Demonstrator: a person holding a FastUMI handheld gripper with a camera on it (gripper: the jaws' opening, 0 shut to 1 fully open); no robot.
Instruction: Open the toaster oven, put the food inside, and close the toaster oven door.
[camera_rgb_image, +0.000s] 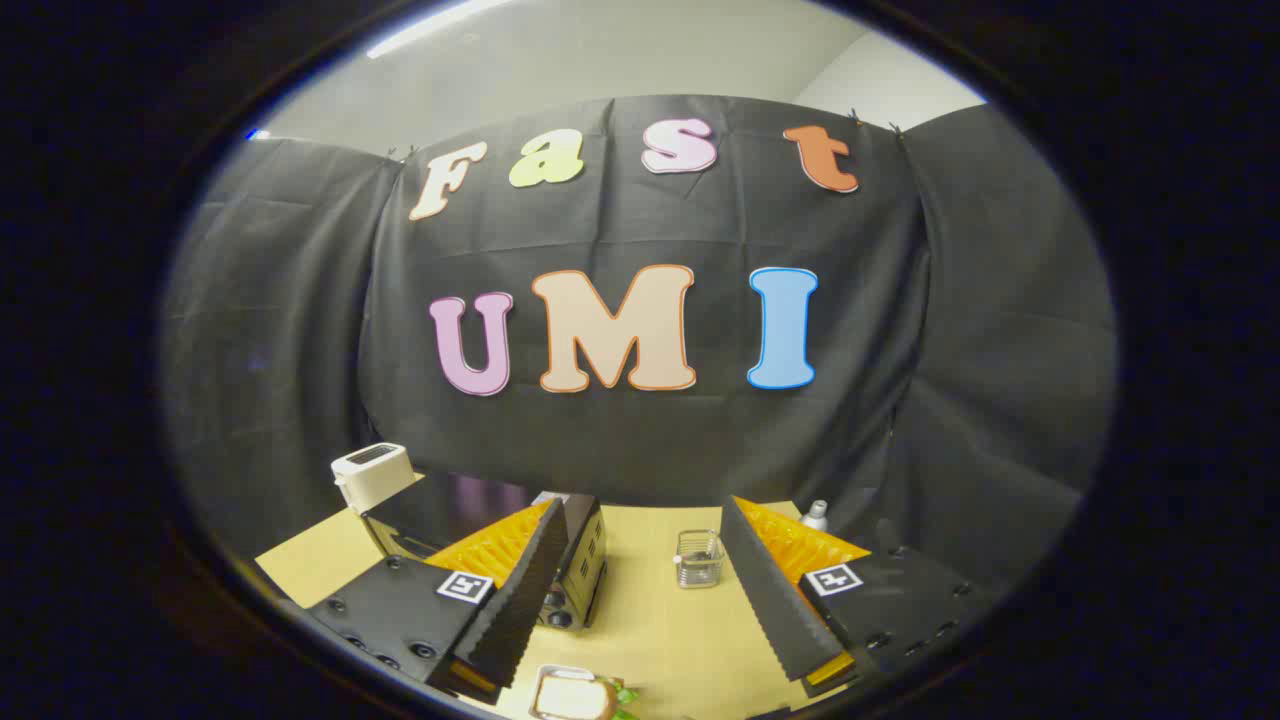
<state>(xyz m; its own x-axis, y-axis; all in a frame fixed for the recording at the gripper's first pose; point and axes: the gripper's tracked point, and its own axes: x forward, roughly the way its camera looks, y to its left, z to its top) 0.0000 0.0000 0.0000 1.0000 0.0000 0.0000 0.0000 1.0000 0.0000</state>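
A: The gripper (640, 600) stands wide, holding nothing. The food?

B: The sandwich (572, 695) lies between the fingers at the counter's (650, 620) near edge: probably soft, light; pinch its sides gently. The toaster oven (575, 560) sits beyond the left finger.

The light wooden table (660, 620) runs up to the black cloth wall (640, 440) behind it. The gripper (640, 590) hangs above the table, its two fingers spread wide apart. Partly behind the left finger stands the dark boxy toaster oven (578, 570), and a small pale pop-up toaster (372, 475) sits on top of it at its far left. Between the fingers, further back, stands a small clear glass jar (698, 558). A slice of bread (572, 695) lies nearest, below the fingertips.
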